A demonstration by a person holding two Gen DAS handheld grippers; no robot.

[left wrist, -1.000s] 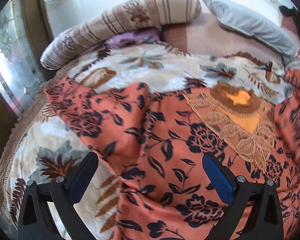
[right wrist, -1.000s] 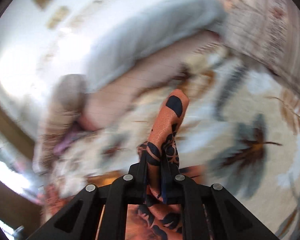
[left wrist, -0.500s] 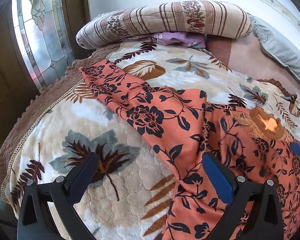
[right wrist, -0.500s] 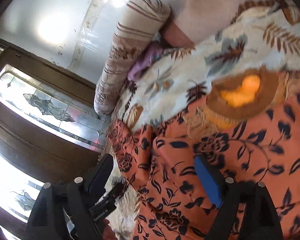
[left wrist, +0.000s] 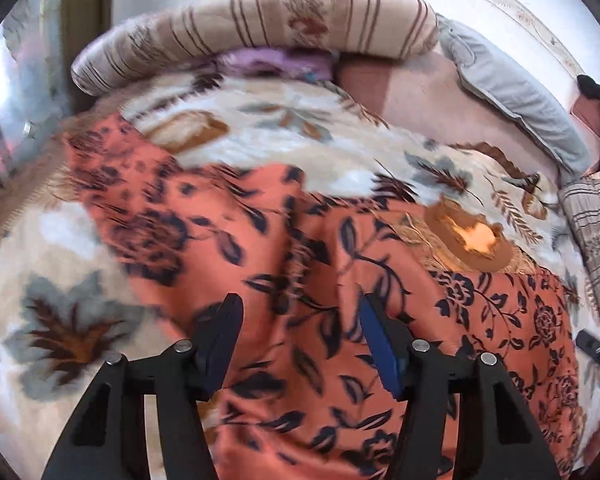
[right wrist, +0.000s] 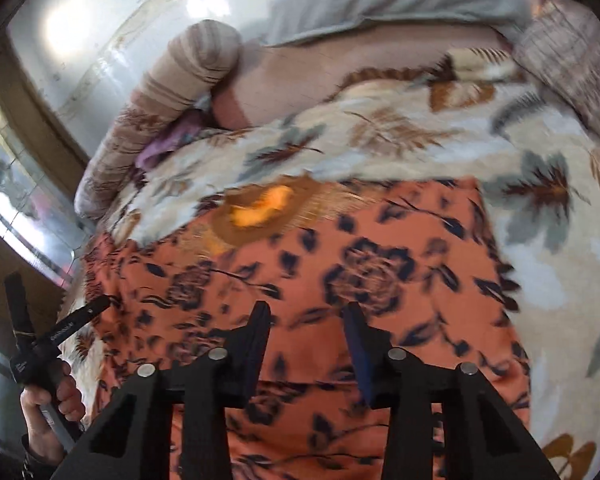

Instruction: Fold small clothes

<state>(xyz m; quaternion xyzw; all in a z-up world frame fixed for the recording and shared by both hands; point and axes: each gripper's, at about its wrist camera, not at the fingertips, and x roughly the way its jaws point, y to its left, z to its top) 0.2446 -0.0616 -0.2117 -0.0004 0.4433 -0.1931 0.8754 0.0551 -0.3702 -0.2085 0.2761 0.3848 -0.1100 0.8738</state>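
An orange dress with dark blue flowers (left wrist: 340, 288) lies spread on the bed, its brown embroidered neckline (left wrist: 472, 240) at the far right. One sleeve (left wrist: 112, 168) stretches out to the far left. My left gripper (left wrist: 300, 336) is open and empty, just above the dress body. In the right wrist view the same dress (right wrist: 340, 280) fills the middle, neckline (right wrist: 260, 208) on its far side. My right gripper (right wrist: 306, 332) is open and empty over the dress. The other hand-held gripper (right wrist: 44, 344) shows at the lower left of that view.
A leaf-patterned blanket (left wrist: 280, 120) covers the bed. A striped bolster (left wrist: 260, 36) and a grey pillow (left wrist: 512, 88) lie along the far wall, with a purple cloth (left wrist: 276, 64) under the bolster. A stained-glass window (right wrist: 12, 184) stands on the left.
My right gripper has let go of the dress fabric, opened, and now hovers over the flat dress. My left gripper has narrowed its opening and shifted right over the dress body.
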